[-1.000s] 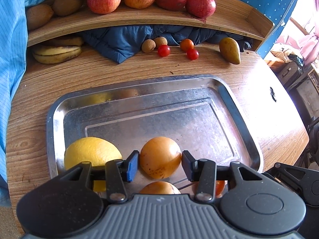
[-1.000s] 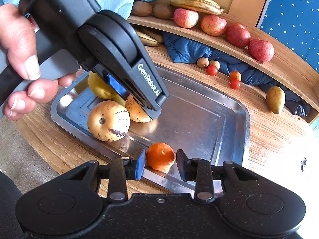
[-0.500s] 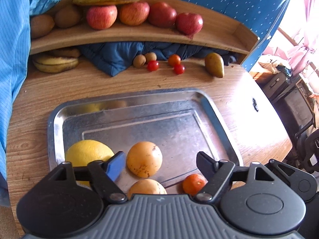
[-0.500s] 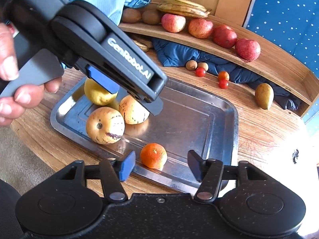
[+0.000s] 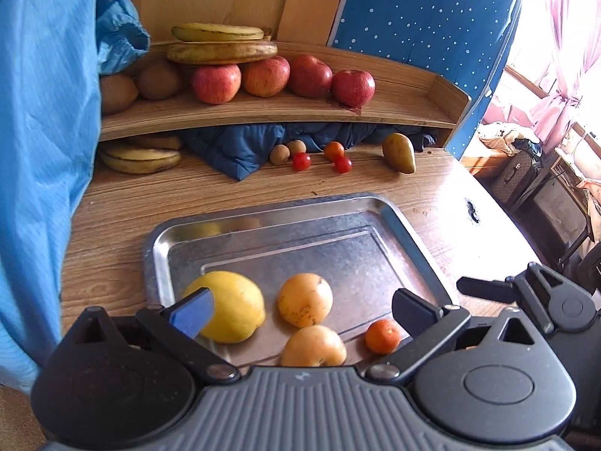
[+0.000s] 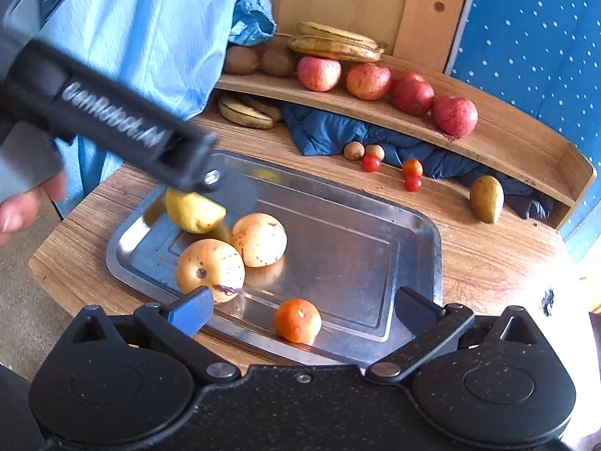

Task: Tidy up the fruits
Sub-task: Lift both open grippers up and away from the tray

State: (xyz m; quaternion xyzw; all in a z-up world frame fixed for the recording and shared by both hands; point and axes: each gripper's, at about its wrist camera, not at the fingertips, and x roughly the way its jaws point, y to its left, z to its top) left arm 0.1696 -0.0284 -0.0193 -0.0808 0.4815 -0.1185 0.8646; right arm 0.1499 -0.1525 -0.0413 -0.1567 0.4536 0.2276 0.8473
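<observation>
- Since a second ago both claws have spread wide and drawn back from the fruit they straddled.
- The left claw (image 5: 300,310) gapes empty above the near end of the metal tray (image 5: 409,236); the two pale round fruits (image 5: 305,300) lie between its fingers at lower centre, the lemon (image 5: 233,306) behind its left finger.
- The right claw (image 6: 300,310) is equally wide and empty, with the mandarin (image 6: 298,320) lying on the tray between its fingers.
- On the counter (image 6: 488,255), in the upper part of the frame, a pear (image 6: 486,198) and cherry tomatoes (image 6: 412,182) lie below the shelf of apples (image 6: 368,80).
</observation>
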